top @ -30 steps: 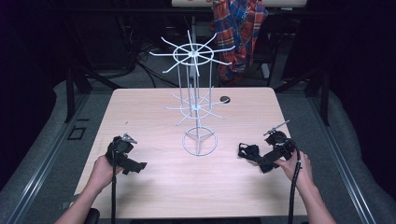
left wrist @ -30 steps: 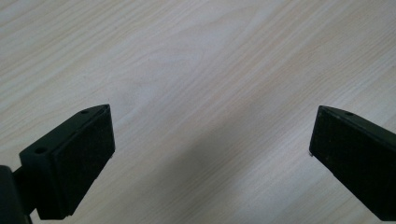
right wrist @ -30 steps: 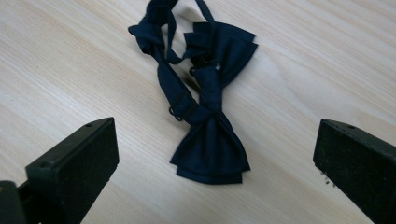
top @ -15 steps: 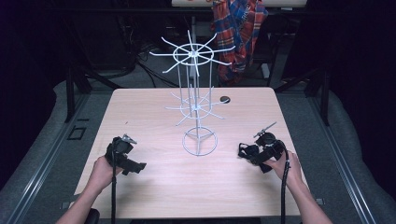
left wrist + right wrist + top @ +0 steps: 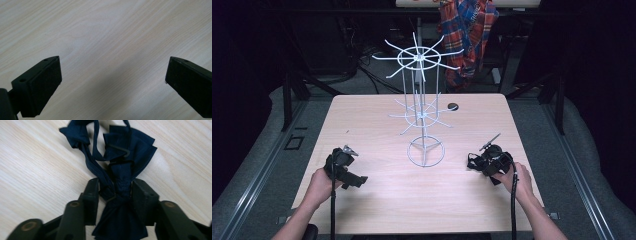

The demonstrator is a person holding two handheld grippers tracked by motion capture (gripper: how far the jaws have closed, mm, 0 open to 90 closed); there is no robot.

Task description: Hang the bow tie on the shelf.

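A dark navy bow tie (image 5: pixel 130 150) lies on the wooden table (image 5: pixel 372 125), right of the white wire rack (image 5: pixel 422 120). My right gripper (image 5: pixel 116 195) is low over it; its jaws have just been closing and now press on the tie's knot from both sides. From above, the right gripper (image 5: pixel 482 162) rests at the table's right side with the bow tie (image 5: pixel 472 161) at its tip. My left gripper (image 5: pixel 354 179) sits at the table's left front. Its jaws (image 5: pixel 112 82) stand wide open over bare wood with nothing between them.
The rack's round base ring (image 5: pixel 426 151) stands mid-table between the two hands, its spokes spreading above. A small black round object (image 5: pixel 453 106) lies behind the rack. A plaid shirt (image 5: pixel 469 30) hangs beyond the far edge.
My right hand has sunk and shifted slightly left toward the rack's base, onto the bow tie. The left hand has stayed in place.
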